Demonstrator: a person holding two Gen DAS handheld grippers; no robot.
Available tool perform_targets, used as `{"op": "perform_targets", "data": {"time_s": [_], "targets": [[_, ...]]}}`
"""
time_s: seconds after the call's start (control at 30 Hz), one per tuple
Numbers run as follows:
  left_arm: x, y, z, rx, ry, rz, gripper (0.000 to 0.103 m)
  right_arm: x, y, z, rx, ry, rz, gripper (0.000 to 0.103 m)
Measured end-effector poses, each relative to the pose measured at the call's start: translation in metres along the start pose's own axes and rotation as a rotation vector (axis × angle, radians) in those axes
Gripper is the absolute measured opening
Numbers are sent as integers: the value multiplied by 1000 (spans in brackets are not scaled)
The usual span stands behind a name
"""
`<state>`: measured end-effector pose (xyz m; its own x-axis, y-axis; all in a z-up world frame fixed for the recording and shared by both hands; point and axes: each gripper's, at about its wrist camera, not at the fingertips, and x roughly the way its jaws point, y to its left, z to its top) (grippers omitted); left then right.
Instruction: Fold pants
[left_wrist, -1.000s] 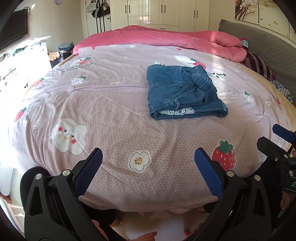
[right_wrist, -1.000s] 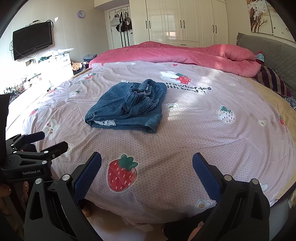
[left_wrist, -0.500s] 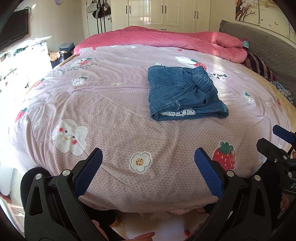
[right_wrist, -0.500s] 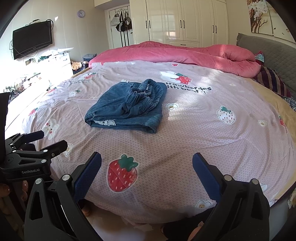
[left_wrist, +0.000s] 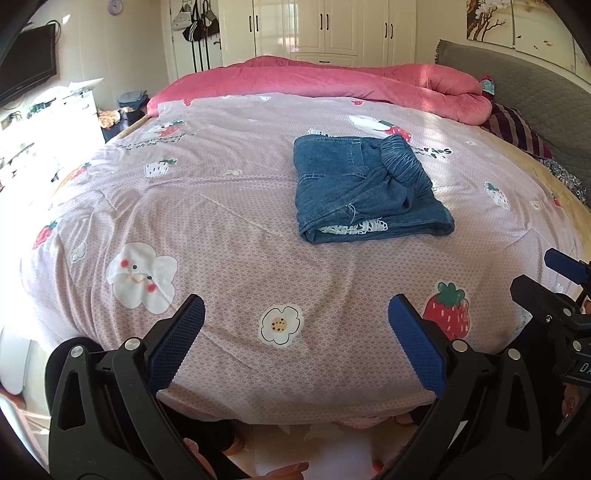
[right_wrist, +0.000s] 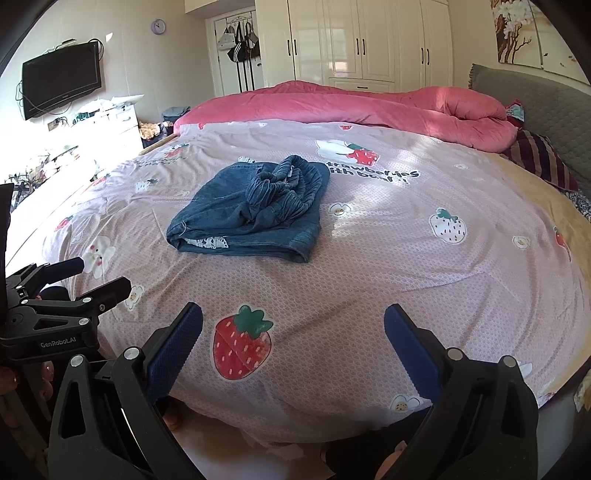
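Blue denim pants (left_wrist: 365, 190) lie folded into a compact rectangle on the pink strawberry-print bedspread (left_wrist: 221, 206), elastic waistband bunched on top. They also show in the right wrist view (right_wrist: 255, 214). My left gripper (left_wrist: 295, 332) is open and empty, held above the bed's near edge, well short of the pants. My right gripper (right_wrist: 293, 336) is open and empty, also at the near edge. Each gripper shows at the side of the other's view: the right gripper (left_wrist: 554, 295) and the left gripper (right_wrist: 66, 291).
A rolled pink duvet (left_wrist: 332, 79) lies across the far side of the bed. A striped pillow (right_wrist: 539, 158) and grey headboard (right_wrist: 535, 99) are at the right. A white dresser (right_wrist: 114, 125) and wall TV (right_wrist: 61, 85) stand at the left, white wardrobes (right_wrist: 369, 40) behind.
Both grippers stay open. The views have drifted only slightly, with the pants appearing marginally farther off and the cameras tilted up a little.
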<state>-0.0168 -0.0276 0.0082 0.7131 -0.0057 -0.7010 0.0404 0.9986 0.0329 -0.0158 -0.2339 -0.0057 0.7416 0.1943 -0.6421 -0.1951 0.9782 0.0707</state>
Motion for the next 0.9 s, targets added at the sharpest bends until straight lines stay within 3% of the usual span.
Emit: {"op": "perform_targets", "data": {"time_s": [0.9], "targets": [[-1, -3, 1, 18, -7, 15, 93, -1, 3, -3, 3, 6, -19, 98]]}}
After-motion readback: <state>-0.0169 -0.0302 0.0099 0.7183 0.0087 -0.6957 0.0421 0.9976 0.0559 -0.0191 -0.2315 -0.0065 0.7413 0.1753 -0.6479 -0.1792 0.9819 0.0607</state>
